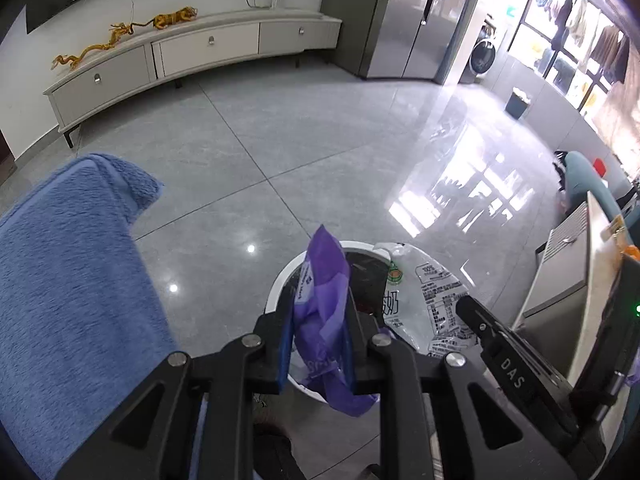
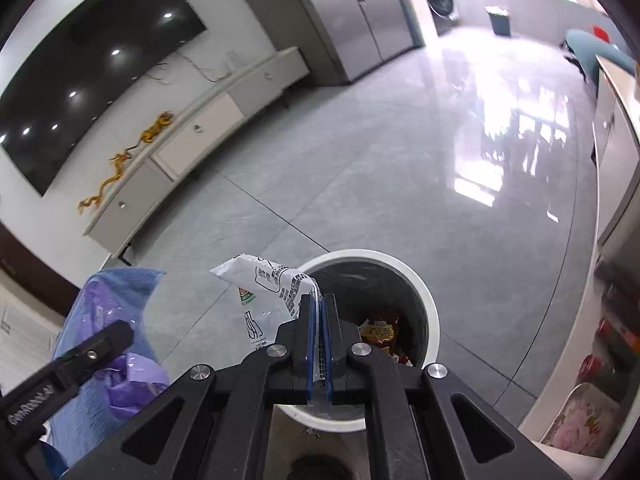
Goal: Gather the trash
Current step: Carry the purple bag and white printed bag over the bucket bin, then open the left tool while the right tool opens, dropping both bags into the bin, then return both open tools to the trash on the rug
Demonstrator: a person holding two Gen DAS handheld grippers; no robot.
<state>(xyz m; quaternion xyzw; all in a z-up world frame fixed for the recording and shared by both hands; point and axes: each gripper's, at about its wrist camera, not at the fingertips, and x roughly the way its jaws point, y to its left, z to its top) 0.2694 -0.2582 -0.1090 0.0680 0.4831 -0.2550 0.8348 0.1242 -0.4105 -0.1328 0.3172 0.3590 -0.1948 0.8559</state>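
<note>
While both hands hover, round white-rimmed trash bin (image 2: 430, 304) lies directly beneath: left gripper (image 1: 320, 312) pinches crumpled purple plastic wrapper (image 1: 324, 300); right gripper (image 2: 319, 336), pressed together, pinches white printed plastic pouch (image 2: 268, 292), nearer the opening.

You see a glossy, mirror-smooth tile floor (image 1: 320, 140). The blue towel (image 1: 72, 264) looks like rough terry cloth. Crinkled plastic film makes up the purple wrapper (image 1: 324, 320) and the white printed wrapper (image 2: 272, 292); the bin (image 2: 428, 304) rim looks smooth white plastic.
</note>
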